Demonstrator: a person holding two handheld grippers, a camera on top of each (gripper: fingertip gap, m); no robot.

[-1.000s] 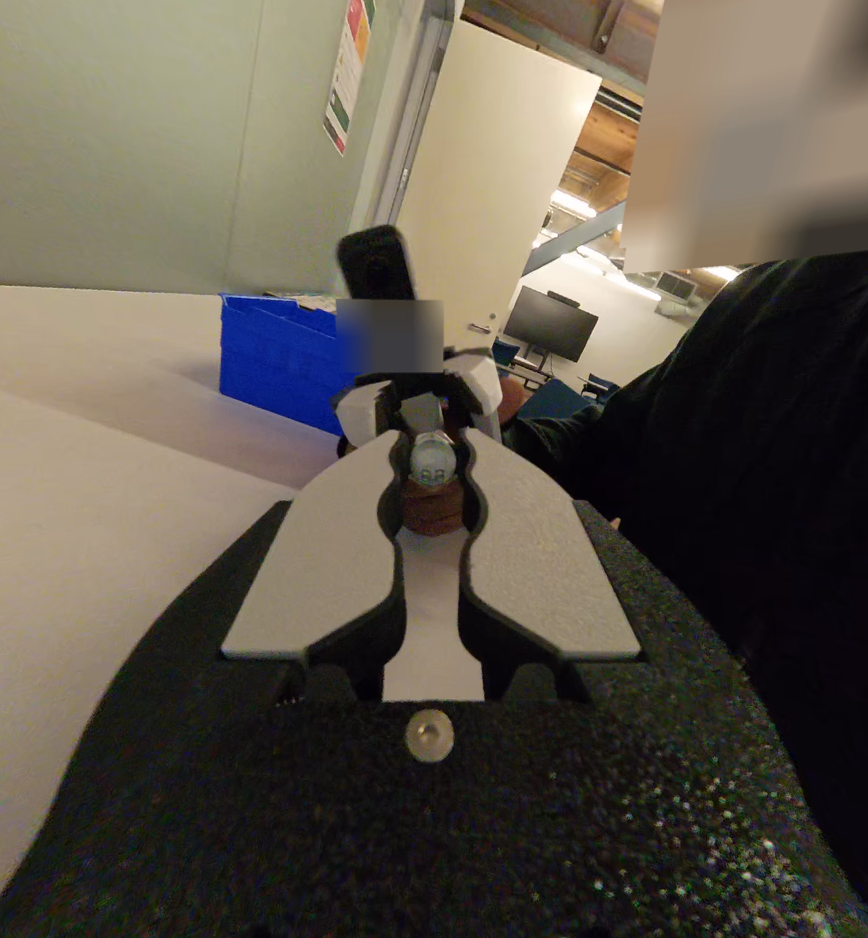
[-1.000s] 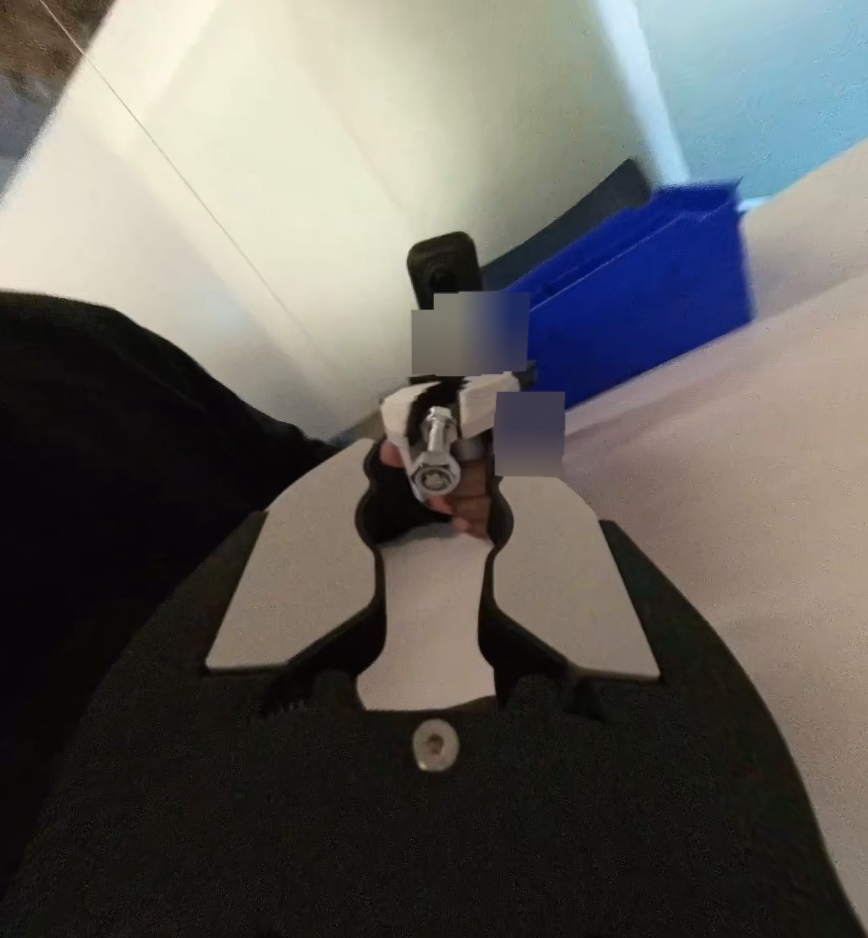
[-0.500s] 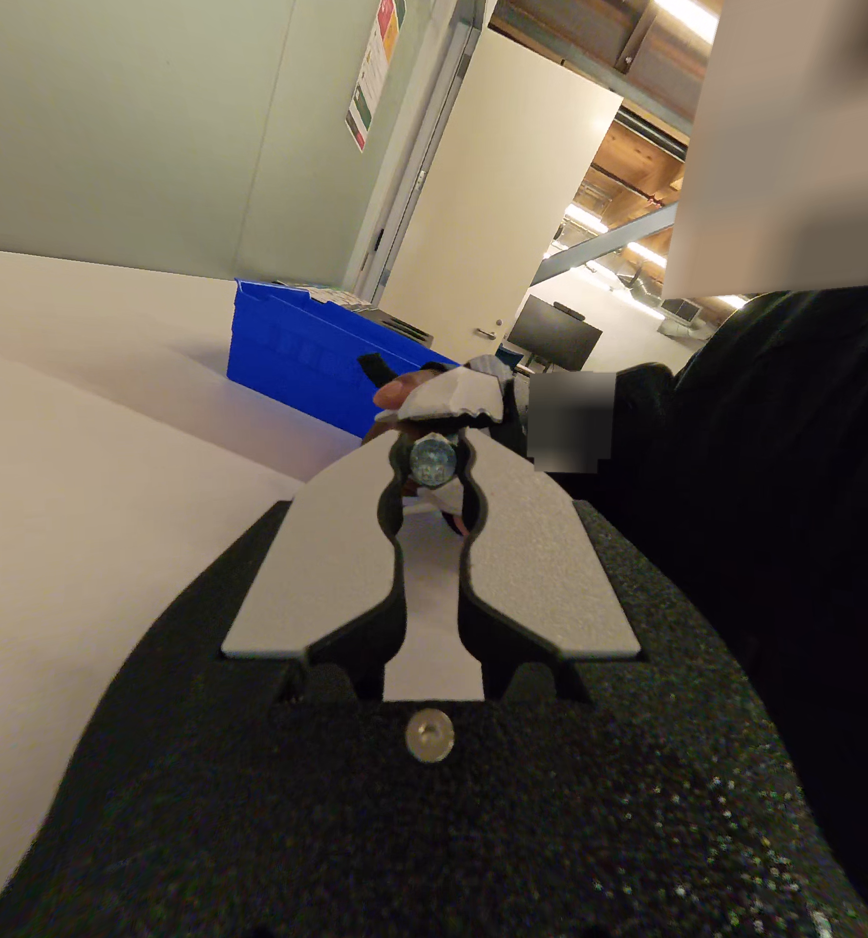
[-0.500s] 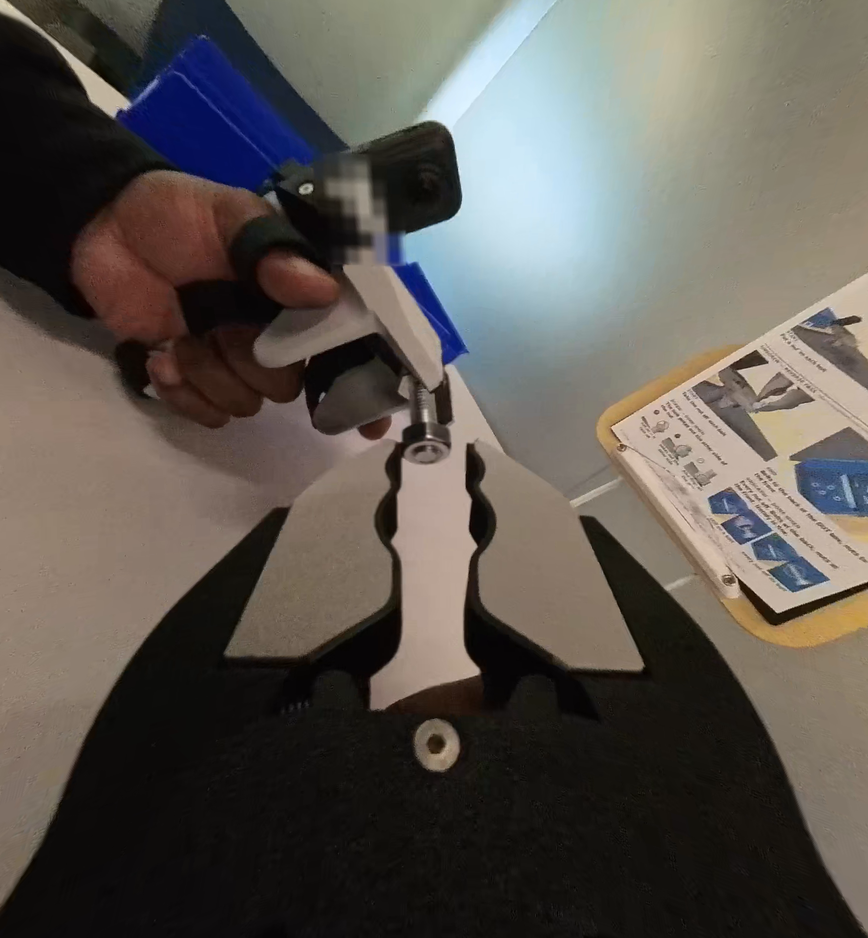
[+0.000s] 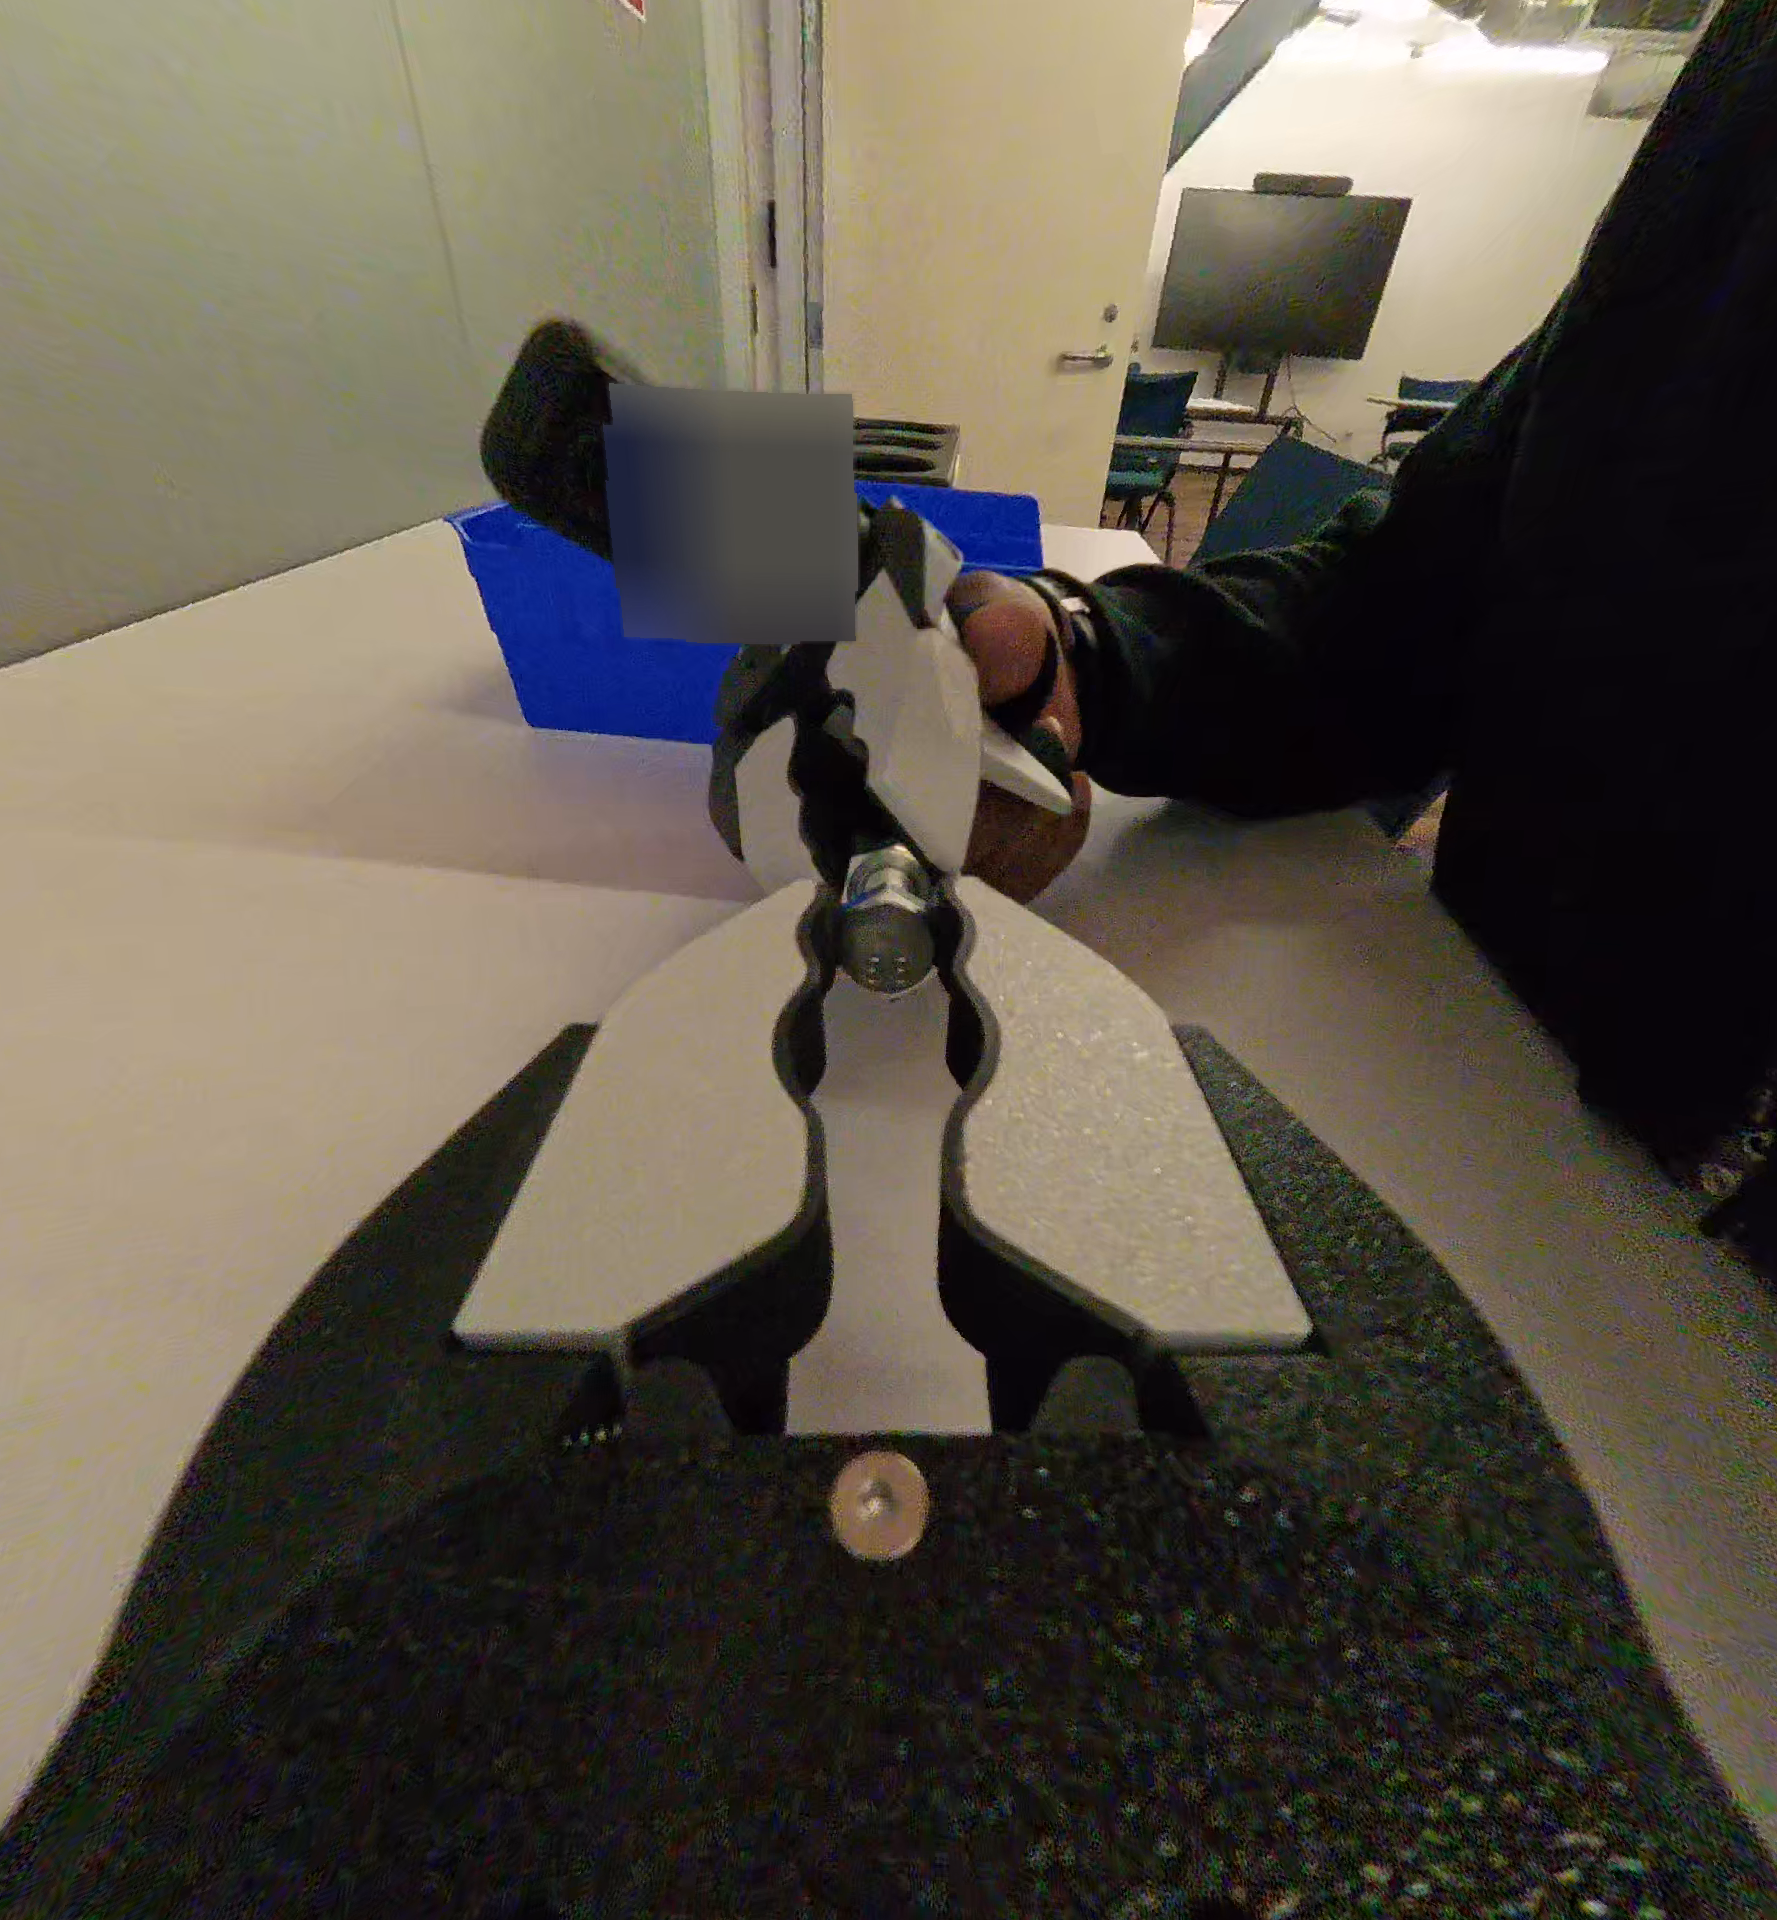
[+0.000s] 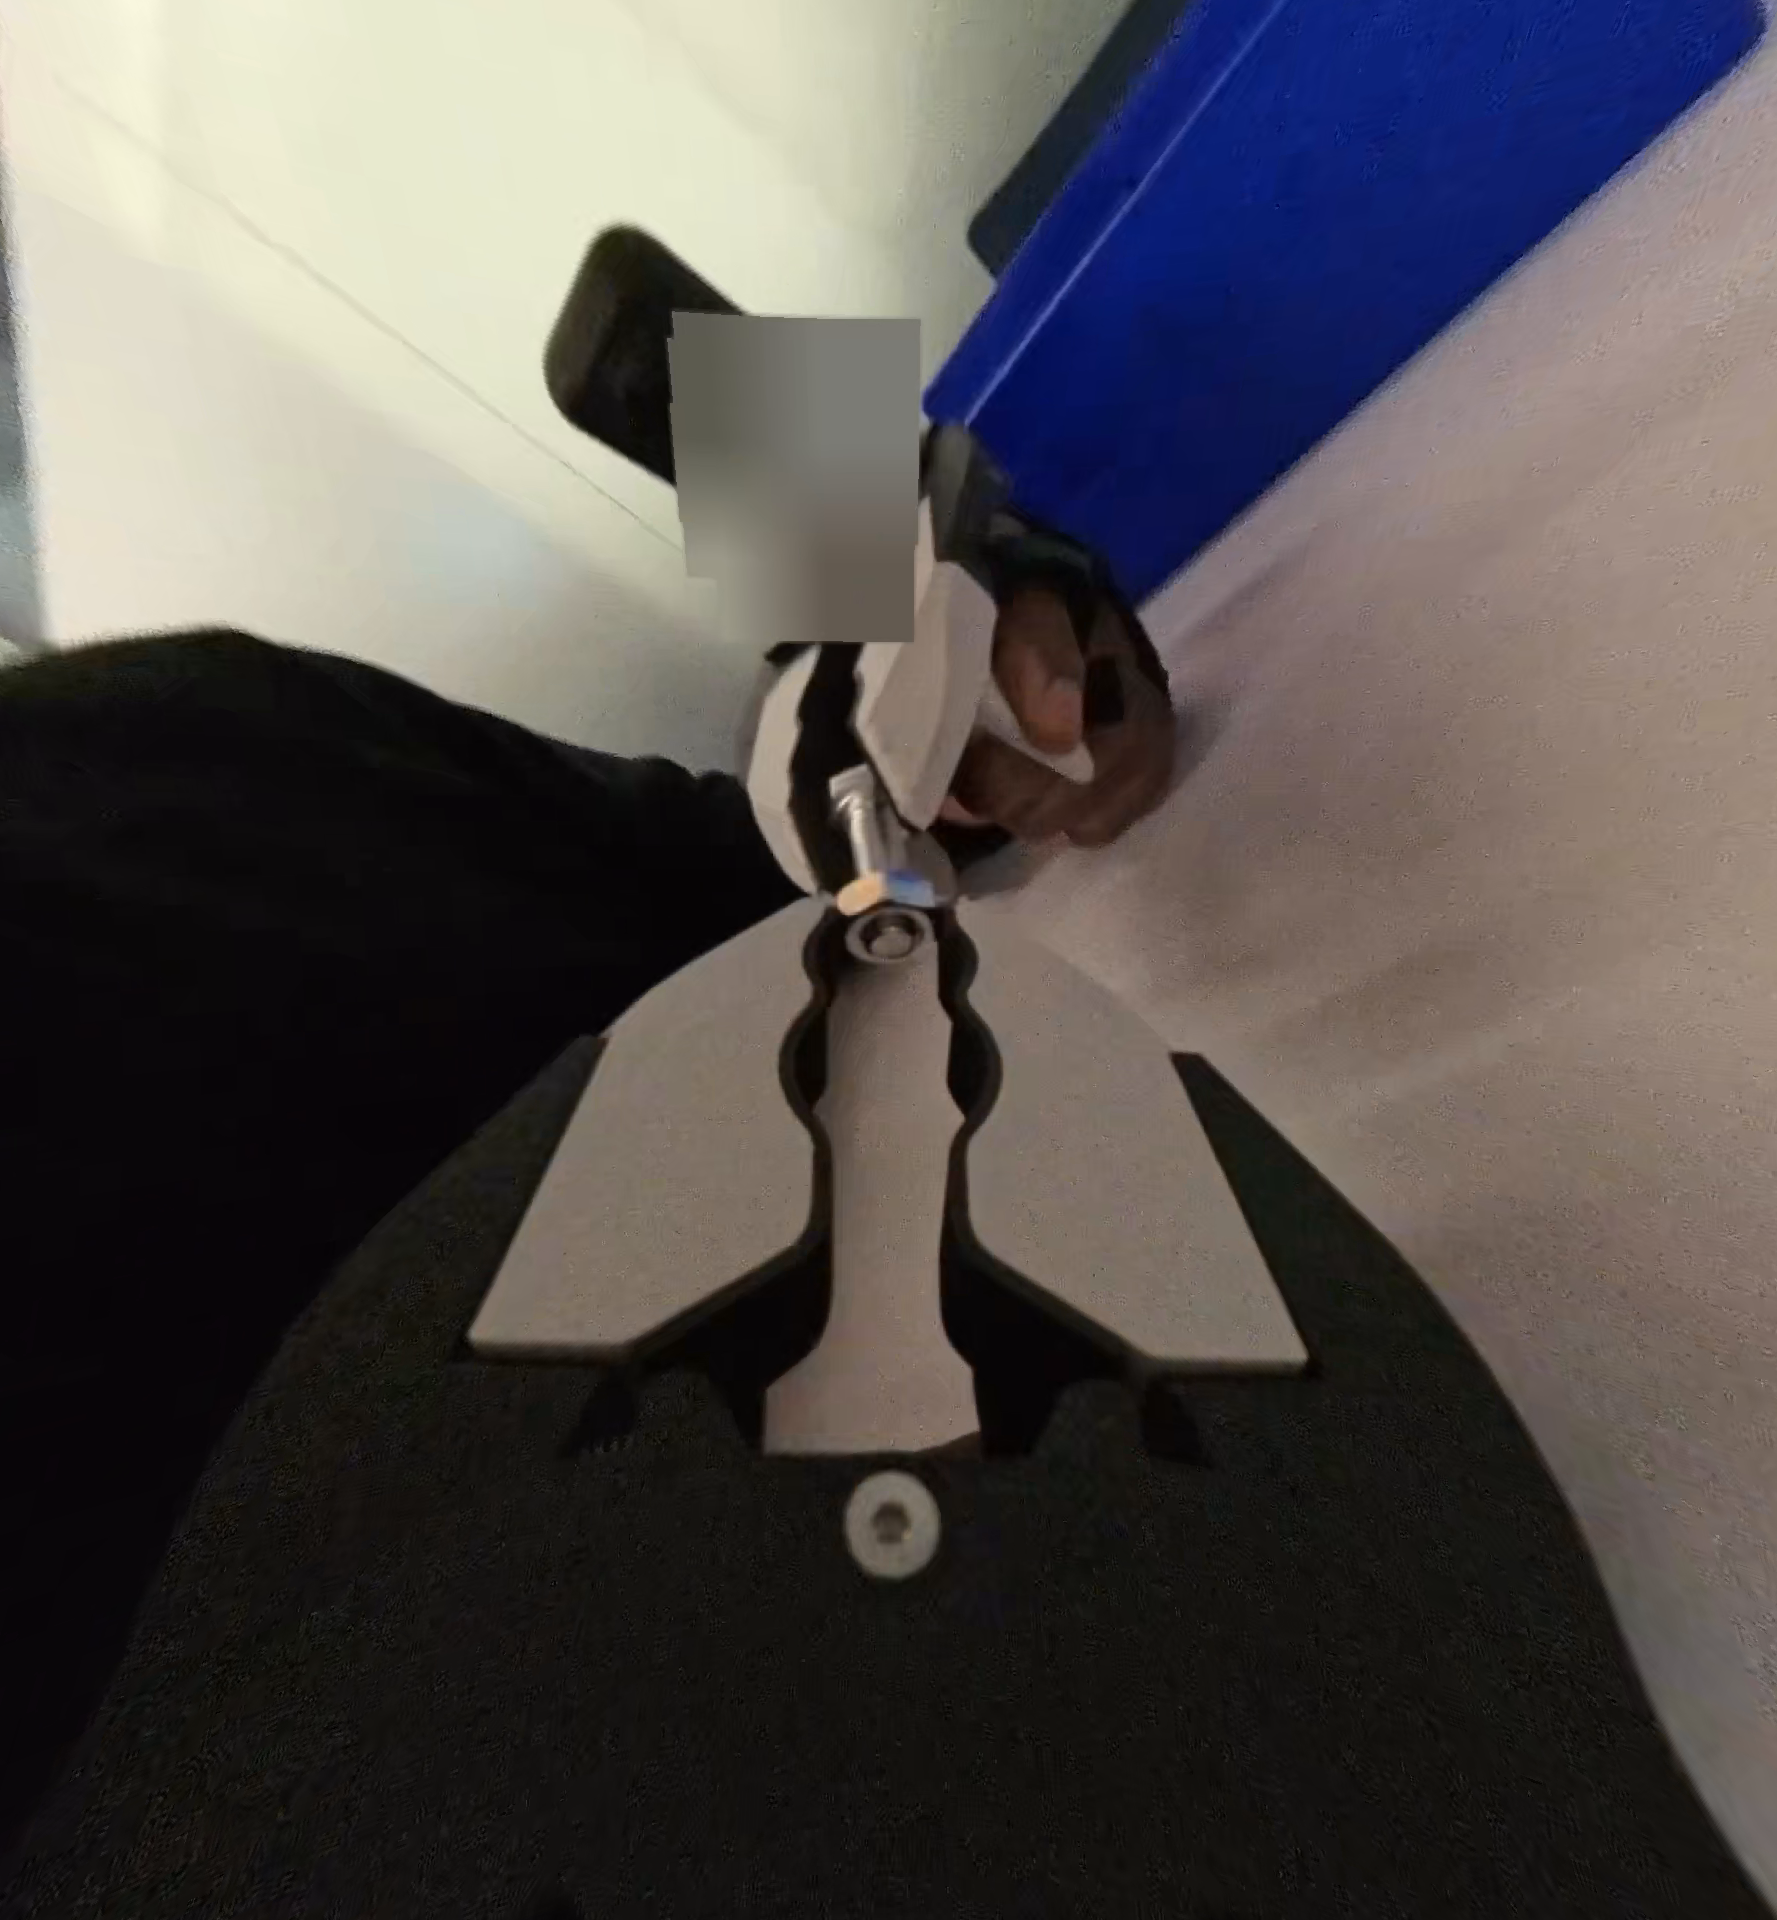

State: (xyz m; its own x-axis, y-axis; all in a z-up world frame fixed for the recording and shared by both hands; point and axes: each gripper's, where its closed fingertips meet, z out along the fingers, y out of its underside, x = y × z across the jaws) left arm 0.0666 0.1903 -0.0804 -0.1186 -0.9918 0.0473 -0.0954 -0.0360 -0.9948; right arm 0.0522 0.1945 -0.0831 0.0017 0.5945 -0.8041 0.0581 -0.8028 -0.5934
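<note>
Bolt position: the silver hex head sits at frame centre in the left wrist view, clamped between the fingertips of the left gripper, with both pads pressed against its flats. The shank runs away from the camera toward the right gripper, which faces the left one tip to tip. In the right wrist view we see the far end of the same bolt at frame centre – a nut threaded on it, gripped between the right fingertips, with a washer-like disc just beyond it. Both tools hang above the pale table; a blue bin stands behind them, centre-left of the frame.

Compared with one second ago, we find the right fingers closer together: then they stood wider, with the bolt ahead of the tips and not between them. The left clamp on the head is unchanged.

Markings: the bolt head bears small stamped characters, too small for us to read. A red corner of a wall sheet shows at the top edge – its print is out of frame.
</note>
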